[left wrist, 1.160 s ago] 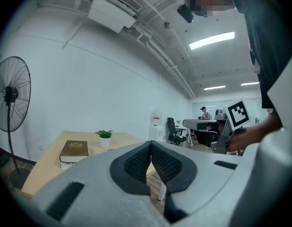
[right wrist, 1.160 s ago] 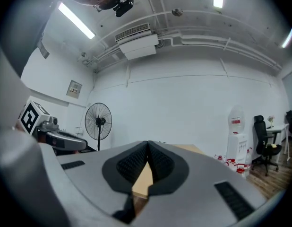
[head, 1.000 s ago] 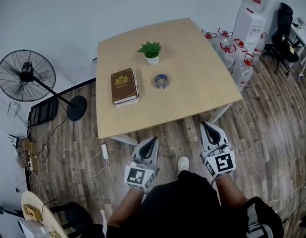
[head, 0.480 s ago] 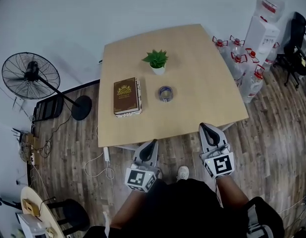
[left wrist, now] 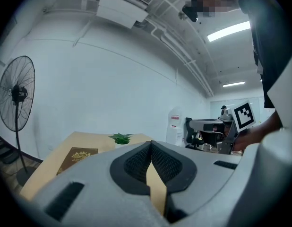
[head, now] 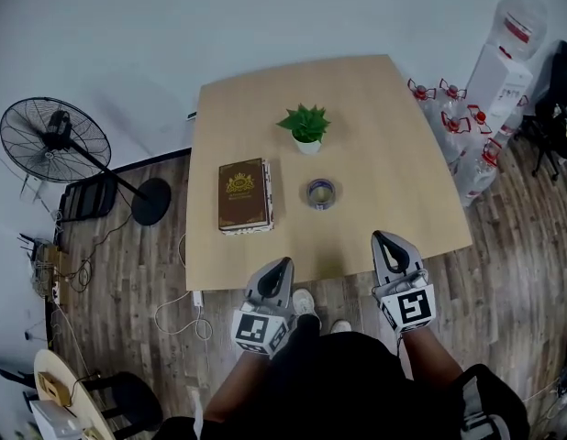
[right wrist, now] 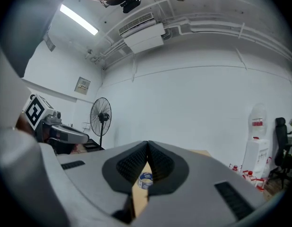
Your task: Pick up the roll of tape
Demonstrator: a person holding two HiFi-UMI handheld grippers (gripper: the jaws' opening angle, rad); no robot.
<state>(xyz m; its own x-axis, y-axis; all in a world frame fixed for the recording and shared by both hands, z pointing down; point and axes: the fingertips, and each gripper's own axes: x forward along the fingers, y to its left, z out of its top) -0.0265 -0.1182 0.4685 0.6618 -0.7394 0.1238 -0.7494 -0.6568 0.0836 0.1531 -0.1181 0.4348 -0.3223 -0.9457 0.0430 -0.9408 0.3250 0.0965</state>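
The roll of tape (head: 321, 193), a small blue-grey ring, lies flat near the middle of the light wooden table (head: 394, 126). It shows small in the right gripper view as the roll of tape (right wrist: 145, 180), seen through the notch below the jaw tips. My left gripper (head: 280, 268) is at the table's near edge, jaws shut and empty. My right gripper (head: 384, 240) reaches just over the near edge, right of the tape, also shut on nothing. Both point level toward the table.
A brown book (head: 244, 194) lies left of the tape and a small potted plant (head: 306, 126) stands behind it. A floor fan (head: 54, 140) is to the left. Water bottles and a dispenser (head: 490, 81) stand at the right. Cables run over the wooden floor.
The person has stepped toward the table. Both grippers, earlier over the floor, now reach its near edge. Their jaws stay shut.
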